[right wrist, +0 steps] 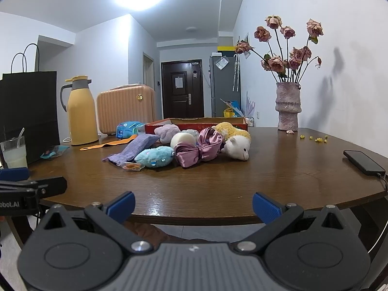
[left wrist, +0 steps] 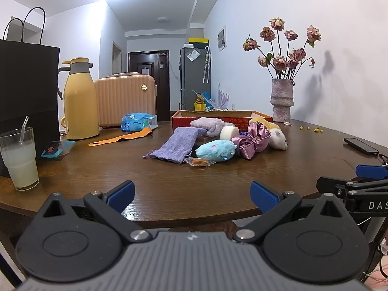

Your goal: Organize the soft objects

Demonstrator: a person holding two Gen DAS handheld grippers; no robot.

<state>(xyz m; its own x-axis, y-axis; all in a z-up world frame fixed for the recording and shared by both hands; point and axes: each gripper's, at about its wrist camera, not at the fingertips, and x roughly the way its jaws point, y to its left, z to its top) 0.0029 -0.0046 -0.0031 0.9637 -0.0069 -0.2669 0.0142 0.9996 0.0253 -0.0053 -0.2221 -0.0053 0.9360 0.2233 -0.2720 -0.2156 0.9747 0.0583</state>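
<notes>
A pile of soft things lies mid-table before a red cardboard box (left wrist: pixel 184 123) (right wrist: pixel 155 127): a purple cloth pouch (left wrist: pixel 175 144) (right wrist: pixel 132 150), a blue plush (left wrist: pixel 215 150) (right wrist: pixel 155 156), a pink satin bow (left wrist: pixel 253 140) (right wrist: pixel 201 149), a white and yellow sheep plush (left wrist: pixel 276 135) (right wrist: pixel 237 145), a white sponge roll (left wrist: pixel 229 132) (right wrist: pixel 181 140), and a lilac fluffy item (left wrist: pixel 208 125) (right wrist: pixel 167 132). My left gripper (left wrist: pixel 192 195) is open and empty at the near table edge. My right gripper (right wrist: pixel 194 205) is open and empty too, also showing in the left wrist view (left wrist: pixel 371 172).
A small snack packet (left wrist: pixel 200 162) lies by the blue plush. On the left stand a glass of drink (left wrist: pixel 19 160), a black paper bag (left wrist: pixel 26 84), a yellow thermos (left wrist: pixel 80 101) and a peach case (left wrist: pixel 126 99). A flower vase (left wrist: pixel 281 99) stands back right; a phone (left wrist: pixel 361 145) lies right.
</notes>
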